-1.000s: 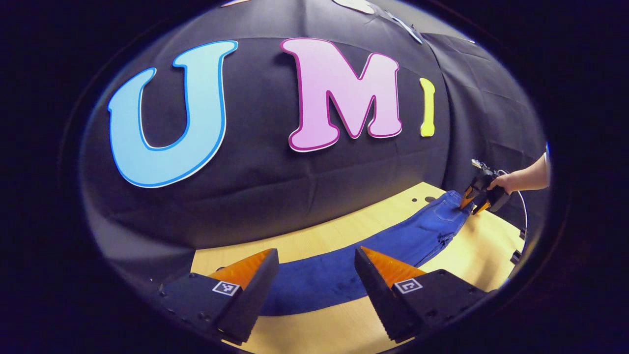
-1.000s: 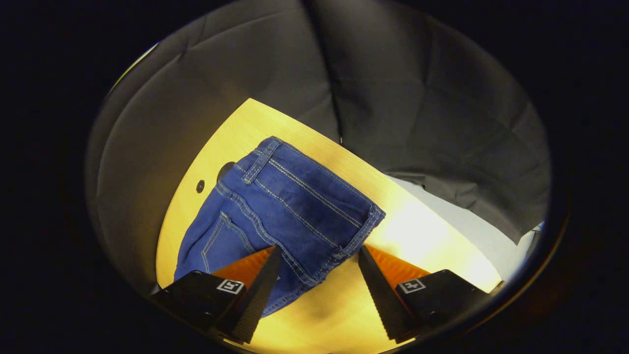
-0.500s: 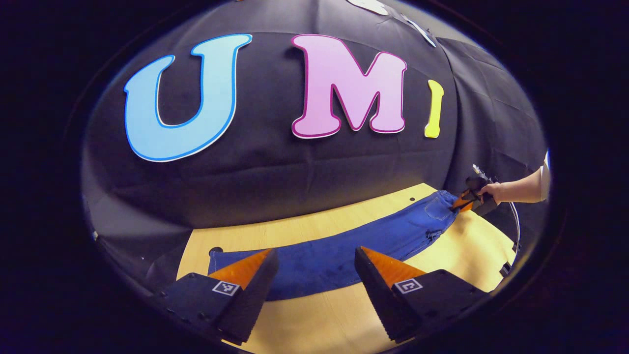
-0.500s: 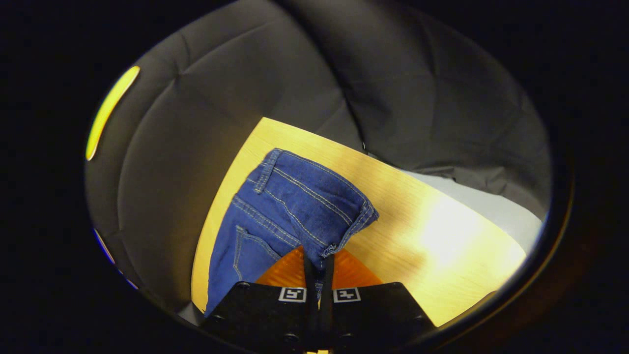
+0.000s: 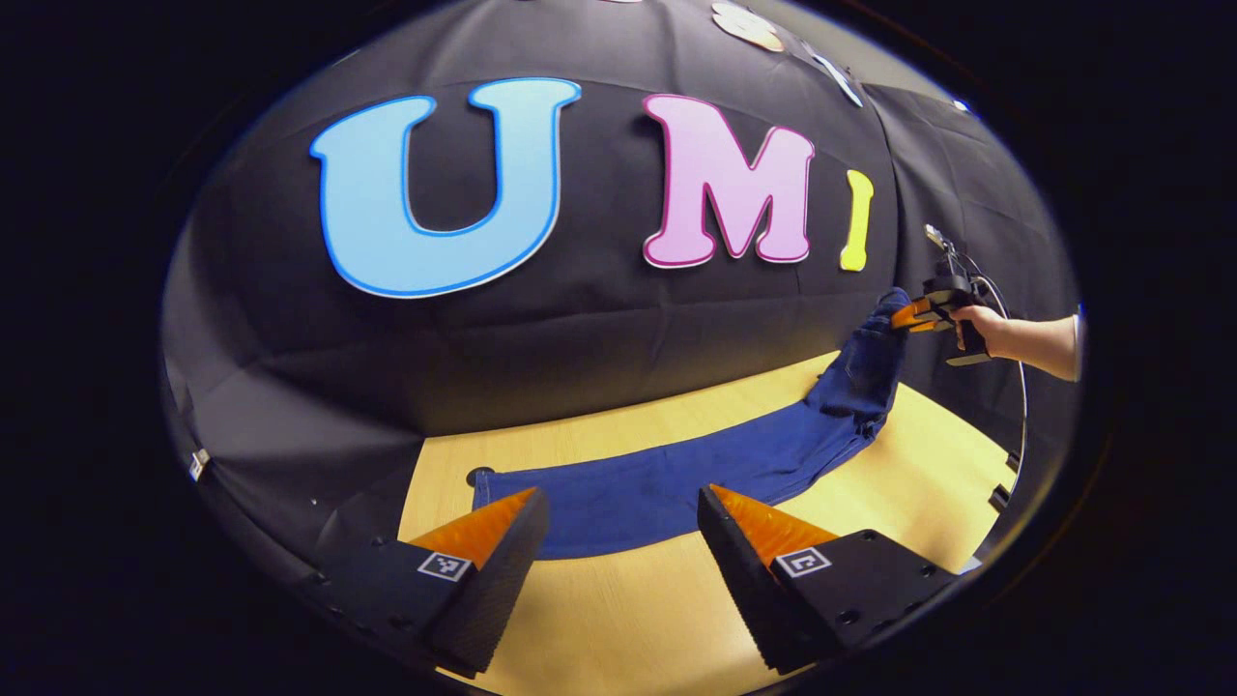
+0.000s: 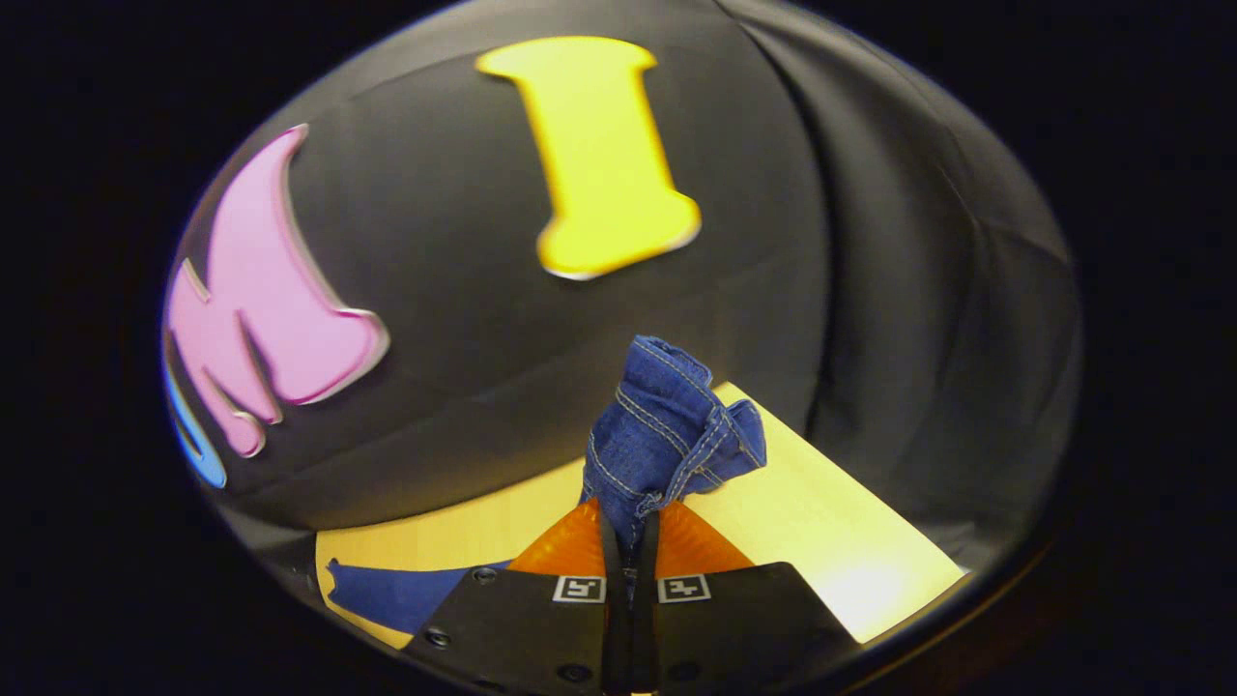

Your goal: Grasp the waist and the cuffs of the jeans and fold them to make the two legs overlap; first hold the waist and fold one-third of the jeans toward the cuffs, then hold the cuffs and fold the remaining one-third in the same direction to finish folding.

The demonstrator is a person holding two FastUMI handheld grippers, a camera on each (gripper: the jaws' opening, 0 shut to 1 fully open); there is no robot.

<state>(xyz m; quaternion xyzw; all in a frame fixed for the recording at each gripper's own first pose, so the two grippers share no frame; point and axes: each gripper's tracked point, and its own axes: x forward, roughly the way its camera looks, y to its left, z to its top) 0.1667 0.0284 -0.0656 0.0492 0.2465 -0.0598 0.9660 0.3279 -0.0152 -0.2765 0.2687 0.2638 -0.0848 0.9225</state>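
On the light wooden table (image 5: 667,619), in the left gripper view, the left gripper (image 5: 618,527) hovered low with its two fingers set wide apart and nothing between them. Just beyond the fingertips the jeans (image 5: 676,483) lay stretched out flat across the table, their cuffs (image 5: 488,488) at the left end beside a small dark hole in the tabletop. Farther right, the denim rose off the table in a hanging fold, its waist (image 5: 884,319) lifted in front of the black cloth wall. There the right gripper (image 5: 918,316) held the waist edge, with the person's hand (image 5: 976,324) and bare forearm reaching in from the right side; a thin cable looped past that hand.

In the right gripper view, a strip of the jeans (image 6: 406,590) showed lying on the table (image 6: 831,522) at the lower left. At the middle, the right gripper (image 6: 628,541) had its fingers pressed together on the waist (image 6: 667,435), which stood bunched above the fingertips with its pale stitching and a belt loop showing. To the right, the table caught a bright patch of light.
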